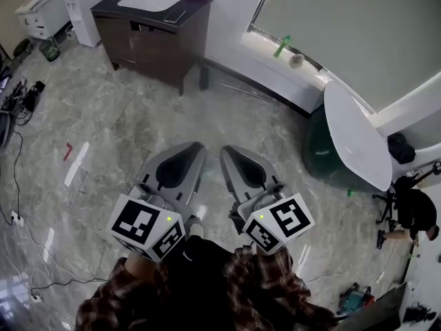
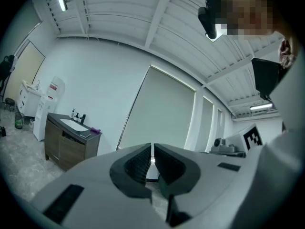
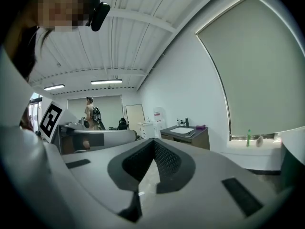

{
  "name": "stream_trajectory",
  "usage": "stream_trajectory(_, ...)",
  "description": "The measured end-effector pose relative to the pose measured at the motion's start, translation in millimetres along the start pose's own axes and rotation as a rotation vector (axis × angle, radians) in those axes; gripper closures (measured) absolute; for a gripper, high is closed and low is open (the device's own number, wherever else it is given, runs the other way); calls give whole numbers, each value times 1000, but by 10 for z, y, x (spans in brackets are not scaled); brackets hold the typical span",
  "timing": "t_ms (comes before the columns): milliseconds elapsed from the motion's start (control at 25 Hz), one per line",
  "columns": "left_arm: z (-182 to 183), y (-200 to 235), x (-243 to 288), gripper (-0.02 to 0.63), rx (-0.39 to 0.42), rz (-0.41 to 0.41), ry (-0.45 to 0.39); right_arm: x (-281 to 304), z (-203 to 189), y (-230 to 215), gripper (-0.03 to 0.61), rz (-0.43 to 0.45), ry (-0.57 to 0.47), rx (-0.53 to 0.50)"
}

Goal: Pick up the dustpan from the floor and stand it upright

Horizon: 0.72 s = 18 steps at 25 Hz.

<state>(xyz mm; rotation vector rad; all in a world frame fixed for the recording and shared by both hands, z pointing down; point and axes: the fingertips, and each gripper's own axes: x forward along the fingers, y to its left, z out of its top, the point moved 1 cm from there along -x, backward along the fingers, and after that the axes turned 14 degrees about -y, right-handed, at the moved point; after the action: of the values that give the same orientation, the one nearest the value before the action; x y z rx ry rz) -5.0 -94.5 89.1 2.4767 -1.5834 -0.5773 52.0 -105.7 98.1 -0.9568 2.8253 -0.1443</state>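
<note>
Left tongs (image 1: pixel 198 146) and right tongs (image 1: pixel 226 151) are clenched and empty, well short of the sink cabinet (image 1: pixel 155 29). Risk: approaching the dustpan clenched would knock it aside.

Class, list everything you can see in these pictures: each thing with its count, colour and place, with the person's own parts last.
vanity cabinet: one, dark brown, far wall
sink: one, white, in cabinet top
bottle: one, green, window sill
oval top: one, white, right, over dark green base
cables: several, black, floor at left
person: one, in black, far right
left gripper: one, grey, shut, empty
right gripper: one, grey, shut, empty
sleeves: two, plaid, bottom edge
</note>
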Motion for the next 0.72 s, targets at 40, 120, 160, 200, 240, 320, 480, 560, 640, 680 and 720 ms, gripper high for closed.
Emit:
stream_trajectory(40,-1,-29,-3,583,1,-3,-2,-28,11,2,568,-2,-4,0)
stream_trajectory(120,5,-65,-20,583,4,-8,-5,-61,31,23,567,-2,-13,2)
stream_trajectory(160,10,-70,-24,583,7,-11,-7,-62,41,40,568,-1,-17,1)
stream_trajectory(200,15,-72,-23,583,8,-14,-8,-59,50,55,568,0,-20,-1)
stream_trajectory(240,19,-76,-19,583,10,-17,-9,-54,58,66,568,0,-24,-3)
stream_trajectory(320,26,-106,-1,583,13,-24,-10,-60,83,73,568,-1,-30,-8)
stream_trajectory(480,50,-194,36,583,14,-37,-14,-104,150,56,568,-10,-40,-12)
stream_trajectory(560,65,-199,28,583,14,-40,-18,-113,137,59,568,-17,-40,-9)
stream_trajectory(640,71,-181,7,583,16,-40,-20,-113,99,68,568,-23,-39,-2)
stream_trajectory(680,75,-160,-7,583,17,-37,-23,-101,76,76,568,-22,-40,1)
stream_trajectory(720,84,-124,-26,583,20,-32,-28,-74,48,90,568,-19,-40,3)
